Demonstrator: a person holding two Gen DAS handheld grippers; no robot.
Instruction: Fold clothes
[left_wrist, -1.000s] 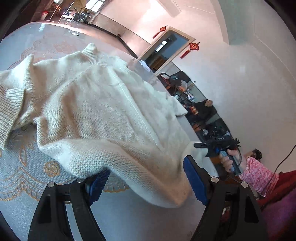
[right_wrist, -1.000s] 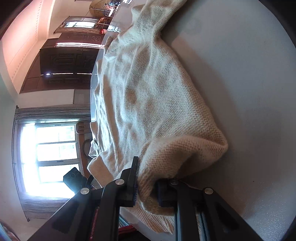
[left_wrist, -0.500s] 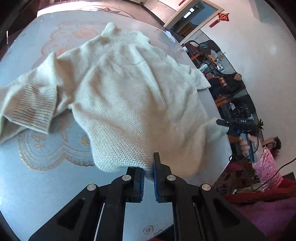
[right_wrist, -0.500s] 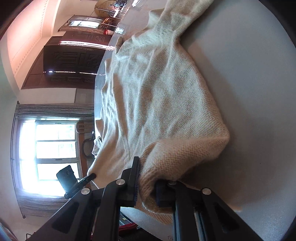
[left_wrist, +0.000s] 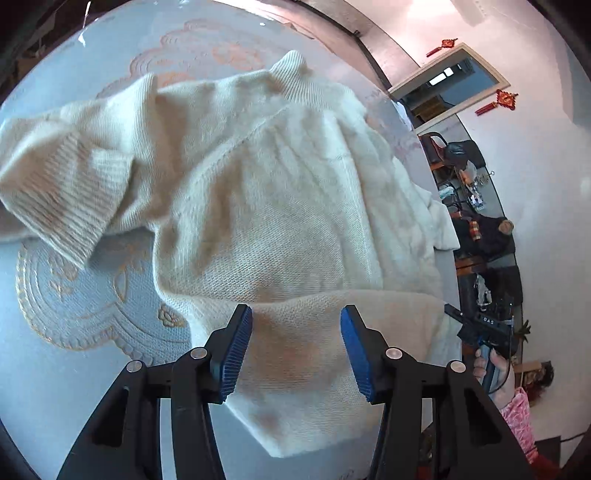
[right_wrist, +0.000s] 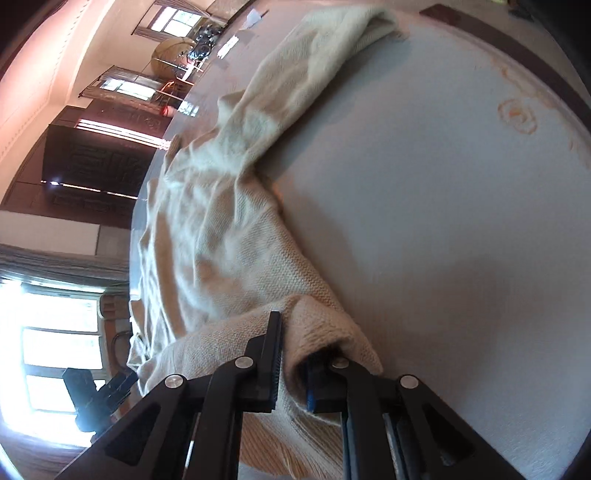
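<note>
A cream knit sweater (left_wrist: 266, 206) lies spread on a round table (left_wrist: 92, 387), collar at the far side, one ribbed cuff folded over at the left. Its bottom hem is turned up over the body. My left gripper (left_wrist: 295, 347) is open above that folded hem, with the blue pads (left_wrist: 236, 347) on either side of the cloth. In the right wrist view the sweater (right_wrist: 207, 236) runs away from me, and my right gripper (right_wrist: 291, 362) is shut on a bunched fold of its hem. The right gripper also shows in the left wrist view (left_wrist: 480, 328).
The table has a grey-blue cover with gold floral embroidery (left_wrist: 66, 295). Bare cover (right_wrist: 443, 221) lies to the right of the sweater. The table edge (left_wrist: 448, 273) is close on the right. Chairs and clutter (left_wrist: 476, 229) stand beyond it.
My left gripper was open a second ago, shut on the hem half a second ago, and has now opened, leaving the hem folded over the body. The right gripper stays shut on the hem.
</note>
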